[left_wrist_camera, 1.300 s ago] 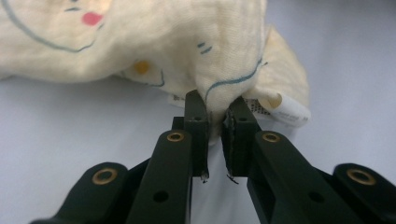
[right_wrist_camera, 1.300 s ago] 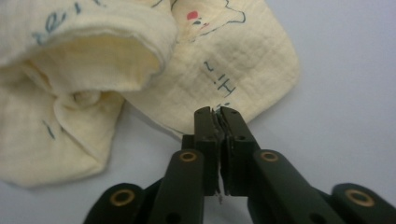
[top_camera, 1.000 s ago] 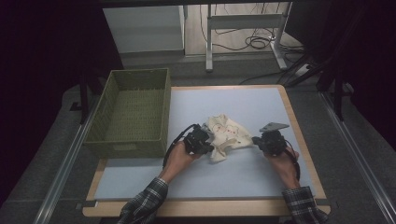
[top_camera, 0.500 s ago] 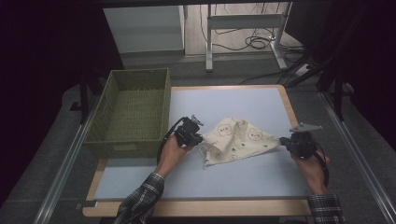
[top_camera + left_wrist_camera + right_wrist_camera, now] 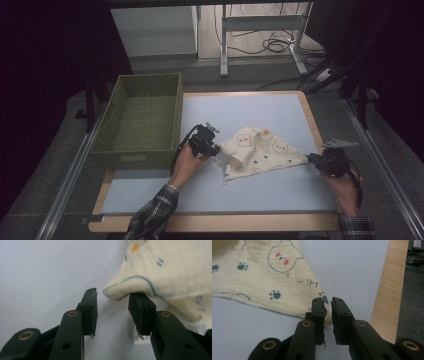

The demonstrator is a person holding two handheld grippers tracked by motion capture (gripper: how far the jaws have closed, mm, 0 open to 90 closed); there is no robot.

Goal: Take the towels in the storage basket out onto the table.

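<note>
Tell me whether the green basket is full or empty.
Empty. In the high view the green basket shows only its bare woven floor and walls; the printed cloth lies outside it on the table.

Cloth: crinkled matt cotton gauze. Mat: smooth matt. Table edge: wood grain. Basket: woven.

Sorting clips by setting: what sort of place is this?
Probably a lab or recording workstation, not a home: a mat-topped table on metal rails, cables on the floor behind, dark surrounds, and handheld grippers working a cloth beside a green basket.
</note>
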